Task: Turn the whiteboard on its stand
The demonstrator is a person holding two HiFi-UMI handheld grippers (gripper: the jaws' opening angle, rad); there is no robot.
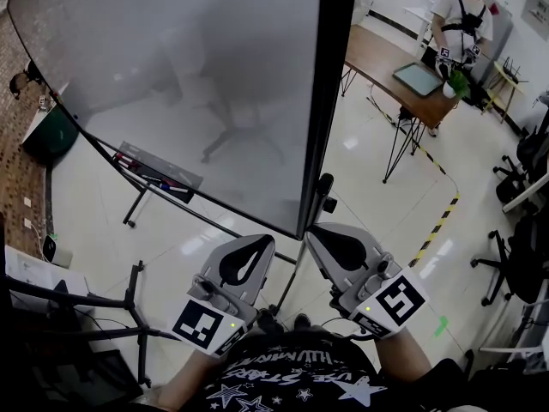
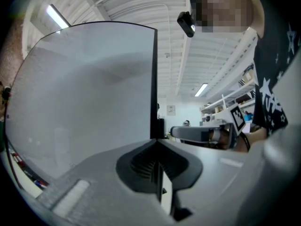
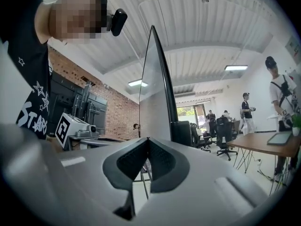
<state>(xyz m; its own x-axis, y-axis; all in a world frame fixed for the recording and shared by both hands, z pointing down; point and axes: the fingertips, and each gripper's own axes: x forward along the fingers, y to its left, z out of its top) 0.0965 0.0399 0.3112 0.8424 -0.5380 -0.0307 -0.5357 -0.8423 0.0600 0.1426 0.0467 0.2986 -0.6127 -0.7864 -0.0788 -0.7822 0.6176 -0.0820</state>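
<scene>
The whiteboard (image 1: 197,84) is pale grey, black-framed. Left gripper (image 1: 260,243) and right gripper (image 1: 319,233) are light grey, with black-and-white marker cubes. The floor (image 1: 395,200) is white, its tape (image 1: 438,225) striped yellow-and-black. The shirt (image 1: 292,372) is black, white-starred.

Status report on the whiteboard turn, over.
Left gripper shut, empty. Right gripper shut, empty. Whiteboard just ahead of both, not gripped. Wooden table off its right side, apart.

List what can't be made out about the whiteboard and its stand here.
Top of the whiteboard: cut off by the head view's upper edge.
Near foot of the stand: head view, hidden behind the left gripper and right gripper.
Markers on the tray: head view, too small to count.
Whether the shut jaws touch the board: gripper views only show its edge beyond the tips.
</scene>
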